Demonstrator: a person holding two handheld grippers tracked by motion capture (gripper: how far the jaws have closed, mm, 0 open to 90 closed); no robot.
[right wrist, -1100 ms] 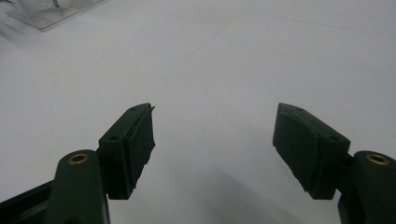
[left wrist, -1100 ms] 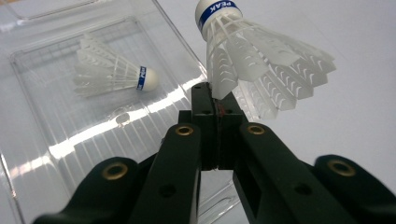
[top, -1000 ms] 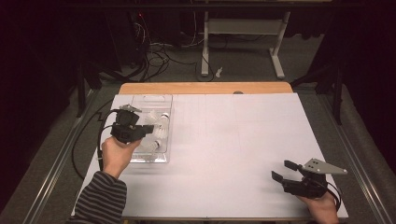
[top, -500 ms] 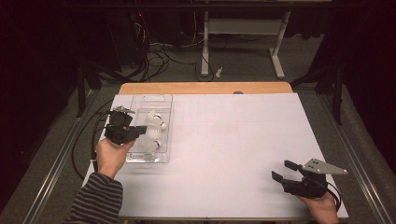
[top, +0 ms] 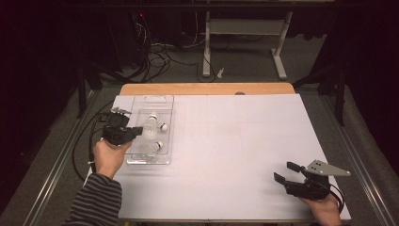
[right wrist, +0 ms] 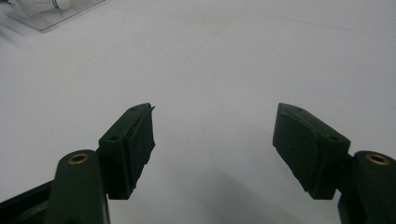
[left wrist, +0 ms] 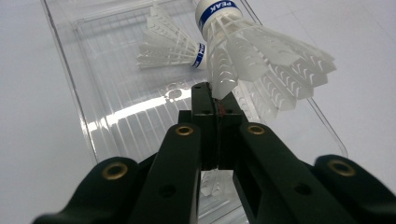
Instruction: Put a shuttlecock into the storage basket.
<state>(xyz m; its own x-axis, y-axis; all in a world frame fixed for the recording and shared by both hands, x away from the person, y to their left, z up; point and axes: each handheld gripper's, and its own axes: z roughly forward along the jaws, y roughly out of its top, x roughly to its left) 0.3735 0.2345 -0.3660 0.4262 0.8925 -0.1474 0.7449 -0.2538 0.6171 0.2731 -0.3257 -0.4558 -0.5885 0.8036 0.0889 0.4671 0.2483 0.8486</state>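
High view: the left gripper [top: 134, 131] is hovering over the clear tray [top: 162, 101]. Left gripper view: its jaws are pinching one shuttlecock [left wrist: 261, 56] by a feather, lifting; a second shuttlecock [left wrist: 170, 44] is waiting inside. Right gripper view: the right gripper [right wrist: 212, 140] is idling, jaws spread, nothing held.

This looks like a lab or test room set up for recording, not a home. A wooden table covered by a large white sheet [top: 244, 141] stands inside a low frame of grey metal rails [top: 362, 155]. Behind it, black cables [top: 155, 52] lie tangled on a grey carpeted floor [top: 244, 70] beside a white metal stand with two feet [top: 244, 28]. The dim background is probably dark curtains.
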